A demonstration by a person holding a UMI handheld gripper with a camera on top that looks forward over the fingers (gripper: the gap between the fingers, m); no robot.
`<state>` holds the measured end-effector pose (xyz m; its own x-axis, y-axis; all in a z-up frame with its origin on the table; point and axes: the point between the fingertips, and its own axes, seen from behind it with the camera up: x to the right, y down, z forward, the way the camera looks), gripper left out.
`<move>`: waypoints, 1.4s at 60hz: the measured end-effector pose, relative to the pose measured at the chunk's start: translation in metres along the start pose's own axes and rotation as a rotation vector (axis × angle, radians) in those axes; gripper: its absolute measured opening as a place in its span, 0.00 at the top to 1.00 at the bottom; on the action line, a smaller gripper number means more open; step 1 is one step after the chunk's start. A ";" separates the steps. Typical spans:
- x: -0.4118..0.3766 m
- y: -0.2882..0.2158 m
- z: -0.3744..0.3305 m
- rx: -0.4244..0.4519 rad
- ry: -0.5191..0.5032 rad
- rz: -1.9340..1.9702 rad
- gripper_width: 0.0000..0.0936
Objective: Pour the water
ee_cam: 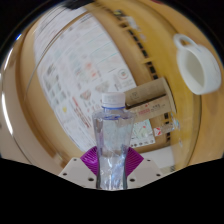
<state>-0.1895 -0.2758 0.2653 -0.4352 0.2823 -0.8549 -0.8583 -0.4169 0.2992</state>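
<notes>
upright, water bottle (113, 135) stands clamped between gripper (113, 160) fingers.

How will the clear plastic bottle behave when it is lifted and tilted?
The bottle, held between the tongs, looks thin-walled, so it may dent under pressure. It is tall and narrow, so probably tips easily. Its smooth clear surface may slip.

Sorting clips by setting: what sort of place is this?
Probably a desk or worktable: a wooden tabletop, a large printed paper sheet, a white ceramic mug, and a clear plastic water bottle between the gripper fingers.
</notes>
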 end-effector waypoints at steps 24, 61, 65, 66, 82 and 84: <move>0.057 -0.055 -0.011 0.121 0.014 0.400 0.69; -0.131 -0.168 -0.018 0.014 0.334 -1.588 0.69; -0.128 -0.202 -0.036 0.020 0.439 -1.744 0.69; -0.126 -0.211 -0.041 0.020 0.469 -1.776 0.69; -0.030 -0.334 -0.124 -0.060 0.853 -1.897 0.69; -0.019 -0.341 -0.131 -0.072 0.884 -1.892 0.69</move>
<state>0.1475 -0.2526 0.1240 0.9958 -0.0798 0.0446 0.0269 -0.2101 -0.9773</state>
